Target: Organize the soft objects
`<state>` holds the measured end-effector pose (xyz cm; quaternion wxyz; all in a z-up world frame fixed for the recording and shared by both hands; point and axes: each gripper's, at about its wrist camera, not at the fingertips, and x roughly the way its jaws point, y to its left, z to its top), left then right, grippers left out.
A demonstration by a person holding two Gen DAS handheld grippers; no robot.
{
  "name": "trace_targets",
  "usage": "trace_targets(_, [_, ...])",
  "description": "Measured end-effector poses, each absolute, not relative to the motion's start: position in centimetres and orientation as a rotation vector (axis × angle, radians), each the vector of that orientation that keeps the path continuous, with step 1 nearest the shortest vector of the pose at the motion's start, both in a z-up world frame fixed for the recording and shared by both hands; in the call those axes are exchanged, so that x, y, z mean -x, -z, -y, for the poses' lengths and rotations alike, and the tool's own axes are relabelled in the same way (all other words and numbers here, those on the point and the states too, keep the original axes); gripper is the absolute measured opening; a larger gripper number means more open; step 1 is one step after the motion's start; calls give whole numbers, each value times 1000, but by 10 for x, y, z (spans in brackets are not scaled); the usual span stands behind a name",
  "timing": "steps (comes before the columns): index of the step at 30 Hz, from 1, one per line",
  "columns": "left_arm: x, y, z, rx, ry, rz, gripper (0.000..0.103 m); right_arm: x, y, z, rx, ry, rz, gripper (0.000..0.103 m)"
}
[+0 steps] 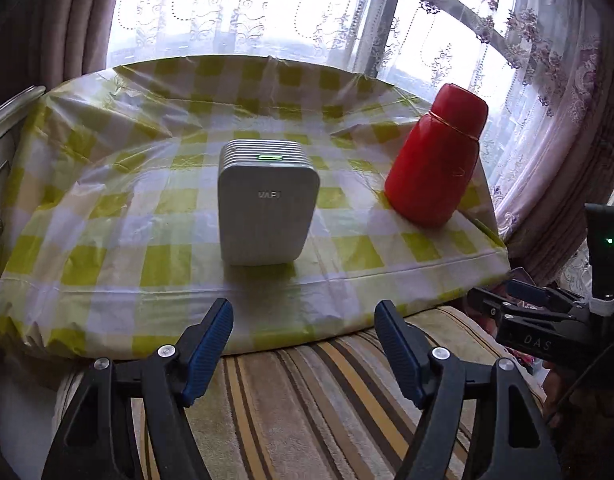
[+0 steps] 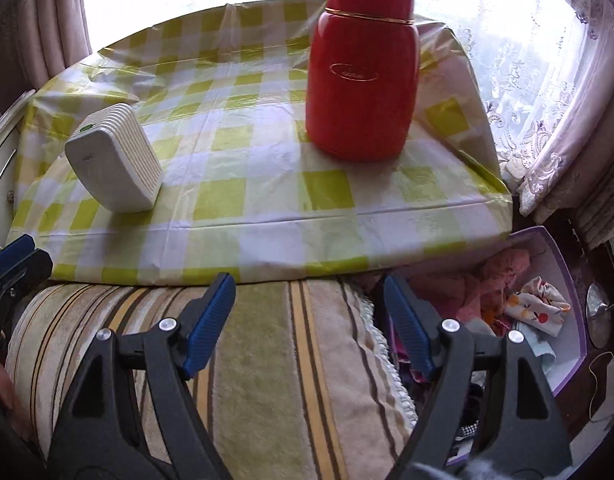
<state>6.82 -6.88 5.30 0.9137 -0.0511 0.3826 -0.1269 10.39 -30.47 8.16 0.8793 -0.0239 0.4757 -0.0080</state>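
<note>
**Both tongs empty, soft items low to the right**

Left gripper [image 1: 303, 344]: jaws apart, nothing between the pads. Right gripper [image 2: 309, 316]: jaws apart, likewise empty. Both poised over the striped towel [image 2: 267, 360], just short of the checked tablecloth [image 2: 247, 200].

Soft things: bundled in an open white box [image 2: 571, 320] with purple edging, below the table's right edge. Lying forward and to the right of the right gripper, close beside its right finger; well off to the right of the left gripper. Right hand judged clearly the nearer. Box long axis running away from the camera, slightly rightward.

Count, as far as visible:
- pink cloth [image 2: 503, 268]: at least one, crumpled
- white patterned cloth [image 2: 539, 308]: one
- pale blue cloth [image 2: 535, 344]: one
- further pieces under these, number not readable

On the tablecloth, hard items: one red flask [image 2: 363, 68], upright; one white ribbed device [image 2: 115, 160], green light on. Well apart from each other.
</note>
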Motion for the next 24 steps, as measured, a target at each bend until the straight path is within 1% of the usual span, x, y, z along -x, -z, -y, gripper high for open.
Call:
trace_targets(1, [-63,-57,87,113,354,-789,86,-94,-83,321,57,67,-999,79])
trace_targets(2, [-58,-58,109,125,444,-801,88,-85,-84,337,60,120,-1008,79])
trace_targets(6, [-41,-52,205,37,647,-858,89,-45,-91,405,41,327,-1026,79])
trace_targets(11, [-41,-35,284,-29,698,-958,94,-1,-100,461,14,474,-1016,79])
trace_targets(16, [-48,-15,306,-10,682,-1056,96,16,-101,489,-35,536,-1006,79])
trace_targets(24, [-48,-4,317,-29,666,-1096,99,19,-93,494,-61,533,-1014,79])
